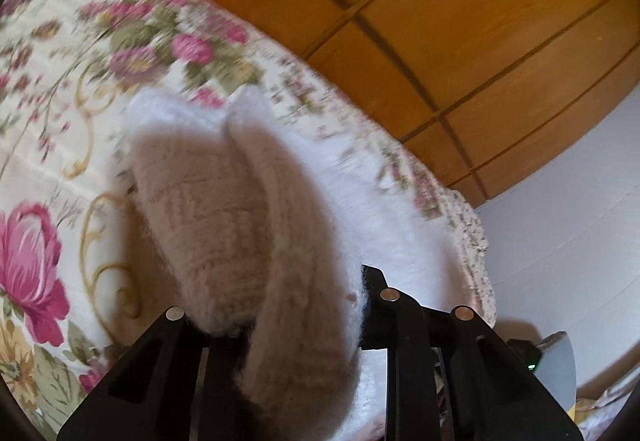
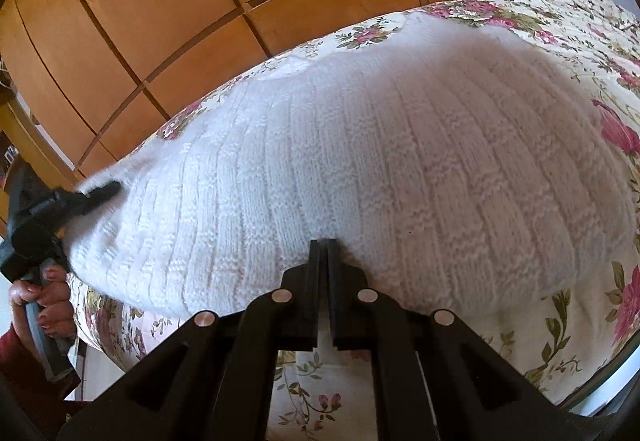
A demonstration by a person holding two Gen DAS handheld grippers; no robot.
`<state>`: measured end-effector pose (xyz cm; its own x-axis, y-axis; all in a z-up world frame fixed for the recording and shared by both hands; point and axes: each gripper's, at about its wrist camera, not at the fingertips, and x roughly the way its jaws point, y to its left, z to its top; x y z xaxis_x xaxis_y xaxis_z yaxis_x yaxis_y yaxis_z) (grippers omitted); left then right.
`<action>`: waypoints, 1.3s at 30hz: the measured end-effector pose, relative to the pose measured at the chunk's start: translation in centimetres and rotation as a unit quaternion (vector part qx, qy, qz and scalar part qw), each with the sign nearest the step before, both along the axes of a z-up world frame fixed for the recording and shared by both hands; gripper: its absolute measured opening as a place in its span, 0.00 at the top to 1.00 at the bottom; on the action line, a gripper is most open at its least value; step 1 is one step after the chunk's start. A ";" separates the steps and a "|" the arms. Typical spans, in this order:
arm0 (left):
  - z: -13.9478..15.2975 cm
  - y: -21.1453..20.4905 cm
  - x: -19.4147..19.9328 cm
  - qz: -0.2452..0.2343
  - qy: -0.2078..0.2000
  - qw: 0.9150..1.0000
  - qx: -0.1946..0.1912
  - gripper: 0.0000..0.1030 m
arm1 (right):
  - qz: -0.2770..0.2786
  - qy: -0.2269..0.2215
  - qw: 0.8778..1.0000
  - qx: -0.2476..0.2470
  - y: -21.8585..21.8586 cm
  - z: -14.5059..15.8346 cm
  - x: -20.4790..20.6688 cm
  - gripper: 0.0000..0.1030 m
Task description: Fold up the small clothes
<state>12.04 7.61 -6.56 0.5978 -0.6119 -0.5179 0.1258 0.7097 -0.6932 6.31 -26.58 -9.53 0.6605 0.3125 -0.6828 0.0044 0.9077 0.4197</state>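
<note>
Right, 1 white knitted garment [image 2: 360, 169] in play, spread over the floral bedspread [image 2: 580, 25], and 2 claws on it. Right claw [image 2: 324, 253] has its 2 fingers pressed almost together, pinching the near hem of the knit right at their tips; the ribbed fabric fans out ahead and to both sides of it. Off to its left, the left claw [image 2: 100, 193] bites the garment's far-left edge, with 1 hand [image 2: 44, 297] wrapped round its handle below. From the left wrist view, a thick fold of the knit [image 1: 248, 225] bulges up between that claw's [image 1: 304, 321] fingers, clamped there and lifted off the bedspread [image 1: 60, 121]. Beyond both claws, wooden paneled doors [image 2: 160, 21] rise behind the bed.
</note>
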 end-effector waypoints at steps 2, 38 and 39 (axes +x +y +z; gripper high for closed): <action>1.3 -0.6 0.1 -0.010 -0.017 1.000 -0.001 0.79 | -0.001 0.004 1.000 0.004 0.0 0.1 0.1 0.97; 8.8 -14.7 -0.2 -0.159 -0.130 0.976 0.070 0.79 | -0.161 -0.039 0.974 -0.156 -8.2 2.7 -3.9 0.05; 8.7 -15.2 -0.2 -0.163 -0.130 0.975 0.072 0.79 | -0.171 -0.035 0.972 -0.156 -8.7 2.7 -4.0 0.05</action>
